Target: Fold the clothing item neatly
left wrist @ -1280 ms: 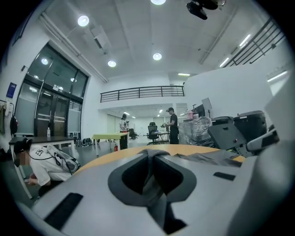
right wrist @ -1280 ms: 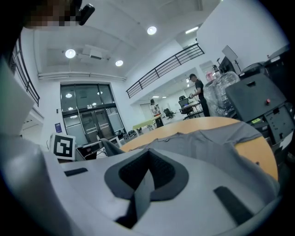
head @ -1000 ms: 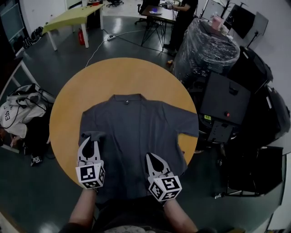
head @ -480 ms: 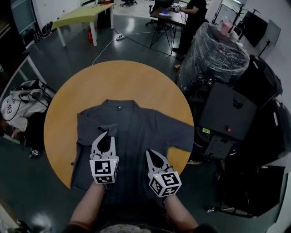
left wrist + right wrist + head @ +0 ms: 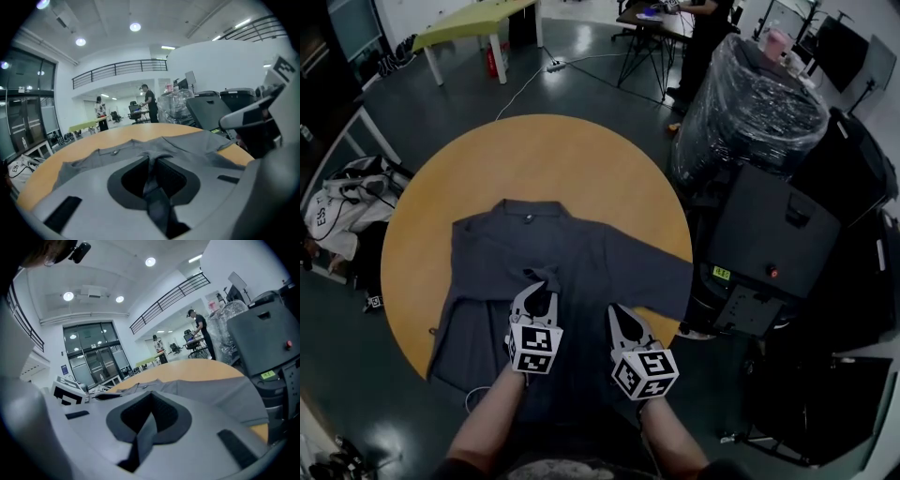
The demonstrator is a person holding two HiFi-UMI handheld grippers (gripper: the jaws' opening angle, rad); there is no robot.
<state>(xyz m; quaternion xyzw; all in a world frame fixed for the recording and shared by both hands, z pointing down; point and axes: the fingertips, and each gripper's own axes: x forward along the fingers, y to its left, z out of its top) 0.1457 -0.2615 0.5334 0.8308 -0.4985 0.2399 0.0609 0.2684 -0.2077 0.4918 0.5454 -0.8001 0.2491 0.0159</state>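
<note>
Across the grey shirt [image 5: 591,253] the left claw [image 5: 540,284] has been carried inward from the shirt's left side, and the left sleeve has been drawn over the body with it. The right claw [image 5: 618,313] has been kept near the hem, right of the middle.

From the head view, the shirt is seen spread on the round orange surface [image 5: 534,155], collar at the far side. Its hem is hung over the near rim, and the right sleeve is stretched out to the right rim. Bare wood is left beyond the collar and down the left side. A white bag [image 5: 337,211] is slumped on the floor [image 5: 441,103] to the left; its contents cannot be made out. A plastic-wrapped stack [image 5: 759,103] and a black cabinet [image 5: 773,230] are crowded against the right rim.

From the left gripper view, the jaws are seen drawn nearly together, clamped on a strip of the shirt's cloth that is pinched upright between them. The collar is seen ahead, with open wood beyond it.

From the right gripper view, the jaws are closed tight on a fold of the same cloth. The spread sleeve and the surface's rim are seen to the right.
</note>
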